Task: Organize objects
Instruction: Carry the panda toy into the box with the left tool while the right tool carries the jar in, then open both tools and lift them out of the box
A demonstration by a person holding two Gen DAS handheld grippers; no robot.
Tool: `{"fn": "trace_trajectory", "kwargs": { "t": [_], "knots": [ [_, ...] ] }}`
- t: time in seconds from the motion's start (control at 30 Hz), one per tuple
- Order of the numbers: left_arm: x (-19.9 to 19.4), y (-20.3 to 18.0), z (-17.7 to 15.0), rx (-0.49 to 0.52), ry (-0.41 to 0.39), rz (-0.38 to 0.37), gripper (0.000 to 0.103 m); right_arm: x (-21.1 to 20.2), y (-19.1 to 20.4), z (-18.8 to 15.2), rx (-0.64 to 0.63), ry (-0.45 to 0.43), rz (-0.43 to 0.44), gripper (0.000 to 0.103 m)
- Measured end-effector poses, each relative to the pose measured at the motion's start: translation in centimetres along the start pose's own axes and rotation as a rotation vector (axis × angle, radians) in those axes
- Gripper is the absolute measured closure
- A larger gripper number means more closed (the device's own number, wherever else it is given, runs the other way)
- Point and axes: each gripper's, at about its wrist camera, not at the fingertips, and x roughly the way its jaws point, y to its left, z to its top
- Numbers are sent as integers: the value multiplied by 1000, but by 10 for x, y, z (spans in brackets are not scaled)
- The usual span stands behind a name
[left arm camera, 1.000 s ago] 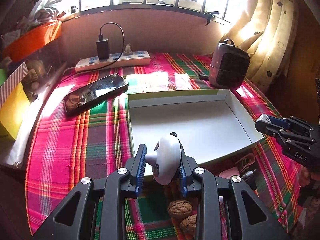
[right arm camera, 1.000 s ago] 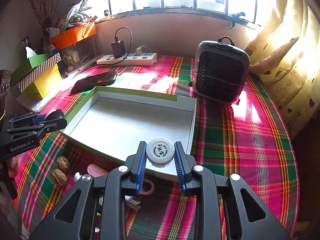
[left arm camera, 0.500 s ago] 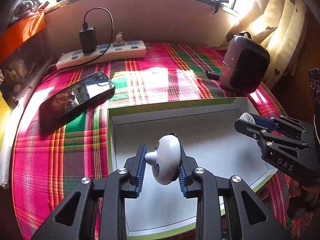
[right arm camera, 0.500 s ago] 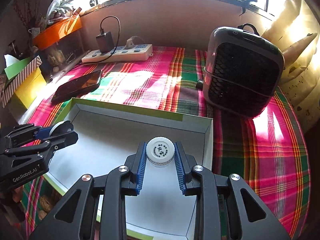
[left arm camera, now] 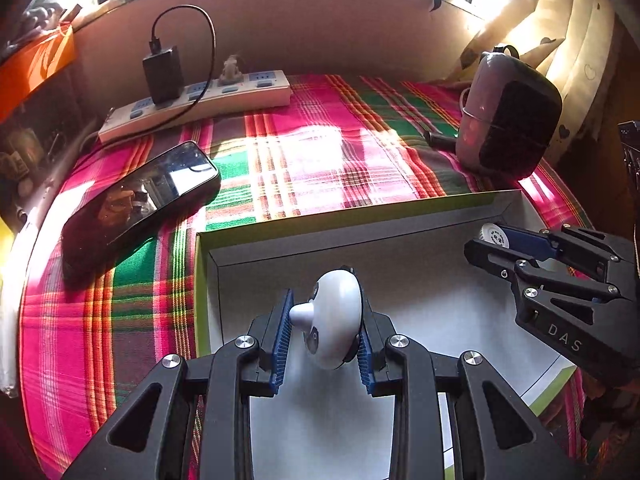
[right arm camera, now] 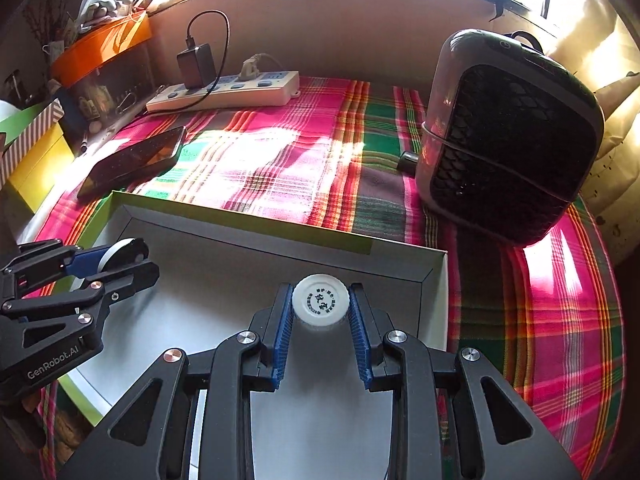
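Both grippers have been carried forward over the white tray (left arm camera: 400, 208), whose floor now lies beneath them where the plaid cloth (left arm camera: 120, 300) and walnuts were seen before. Clamped between the blue pads of the left gripper (left arm camera: 325, 334) is a rounded white gadget (left arm camera: 334, 316) with a small nub at its side, while the right gripper (right arm camera: 321, 320) is closed on a white bottle cap (right arm camera: 320, 300) printed with dark characters. Only the right wrist view takes in the yellow box (right arm camera: 32, 168) and orange bin (right arm camera: 104, 46), and the heater (right arm camera: 508, 140) looms larger there than in the left wrist view.
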Motion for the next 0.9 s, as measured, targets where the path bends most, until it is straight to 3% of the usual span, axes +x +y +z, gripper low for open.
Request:
{"fn": "trace_trajectory", "kwargs": {
  "t": [0.5,0.67,0.73,0.9],
  "knots": [
    [1,-3,-1,19,2,9,72,2,1,0,9,3,-32,74],
    [0,-4,0,10,4,4,66,-2,3,0,8,-11,-35,55],
    [-2,-4,-1,6,3,1,60,-7,2,-1,12,-22,-37,55],
    [-13,-2,-7,-12,-1,-7,58,-19,2,-7,27,-35,-42,54]
  ]
}}
